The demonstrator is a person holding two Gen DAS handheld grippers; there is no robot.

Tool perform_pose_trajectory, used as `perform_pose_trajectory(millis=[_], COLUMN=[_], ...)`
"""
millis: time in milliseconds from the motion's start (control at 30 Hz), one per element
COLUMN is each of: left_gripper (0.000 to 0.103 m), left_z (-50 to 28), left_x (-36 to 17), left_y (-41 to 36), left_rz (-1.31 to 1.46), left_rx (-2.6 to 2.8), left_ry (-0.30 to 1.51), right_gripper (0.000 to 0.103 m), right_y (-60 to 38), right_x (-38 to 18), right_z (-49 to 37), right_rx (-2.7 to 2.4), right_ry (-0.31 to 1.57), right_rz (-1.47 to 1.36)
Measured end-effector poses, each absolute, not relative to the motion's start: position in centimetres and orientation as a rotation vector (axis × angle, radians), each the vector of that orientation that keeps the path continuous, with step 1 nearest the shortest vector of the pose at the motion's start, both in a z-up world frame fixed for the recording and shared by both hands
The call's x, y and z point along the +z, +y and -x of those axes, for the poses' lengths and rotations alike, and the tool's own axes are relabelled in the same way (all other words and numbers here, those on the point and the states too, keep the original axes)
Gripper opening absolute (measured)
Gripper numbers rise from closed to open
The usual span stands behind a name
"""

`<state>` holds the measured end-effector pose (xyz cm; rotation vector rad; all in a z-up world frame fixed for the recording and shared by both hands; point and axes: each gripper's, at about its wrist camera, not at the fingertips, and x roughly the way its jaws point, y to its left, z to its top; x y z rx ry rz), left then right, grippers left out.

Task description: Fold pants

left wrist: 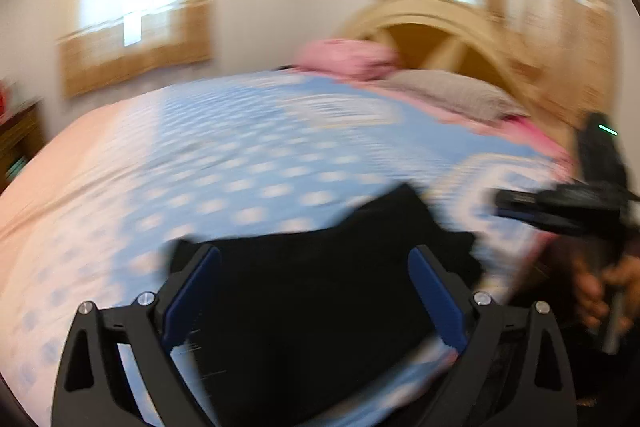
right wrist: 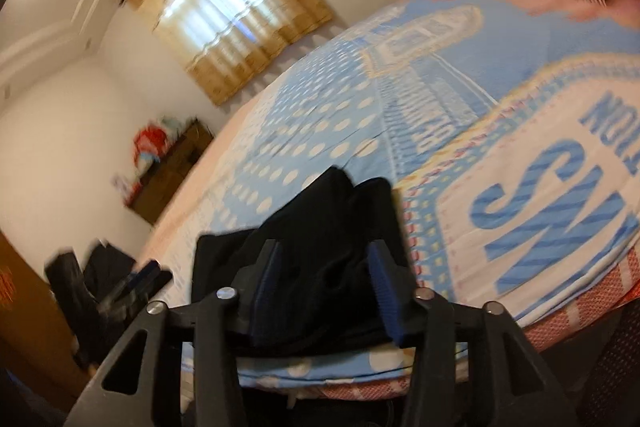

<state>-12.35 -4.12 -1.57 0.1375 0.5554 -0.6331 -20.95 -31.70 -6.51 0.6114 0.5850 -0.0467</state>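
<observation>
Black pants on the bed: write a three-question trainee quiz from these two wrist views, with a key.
1. True or false: the black pants lie on a blue dotted bedspread.
2. Multiple choice: the left hand-held gripper is A) shut on the pants, B) open with the pants in front of it, C) out of view.
3. Fill in: at the head of the bed, beside the grey pillow, sits a ____ bundle.

Key:
1. True.
2. B. Its jaws stand wide apart; the right hand-held gripper is open too.
3. Pink.
</observation>
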Motion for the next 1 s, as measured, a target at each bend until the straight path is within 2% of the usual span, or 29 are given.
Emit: perform_pose_trajectory(millis=[133, 267, 333, 367, 833, 1000], left_gripper=[0.097, 0.097, 0.097, 0.097, 0.097, 0.097], left_z=[9.4, 8.8, 9.1, 9.3, 10.6, 11.0], left_x=[-3.5, -5.2, -5.9, -6.1, -8.7, -10.0], left_y=[1.3, 4.0, 4.2, 4.4, 1.1, 0.4], left_rz=[-0.01, 0.068, 0.09, 0.096, -0.019, -0.009], left_rx=[-0.444, -0.345, -0.315, -0.304, -0.345, -0.362], left_ry=[0.667, 0.741, 0.76, 0.764, 0.851, 0.905], right_gripper=[0.048, 0.048, 0.034, 0.01, 0.009, 0.019], right_y=[-27.2, -26.0, -25.8, -25.7, -28.1, -29.8], right_x=[-6.2, -7.7, -8.5, -9.1, -10.7, -8.3], right_z=[19.9, 18.6, 18.4, 18.2, 20.0, 21.2], right_rx=[-0.067, -0.176, -0.18, -0.165, -0.214, -0.217], right_ry=[0.635, 0.718, 0.75, 0.775, 0.843, 0.753], right_rz=[-0.322, -0.203, -0.194, -0.194, -0.182, -0.302])
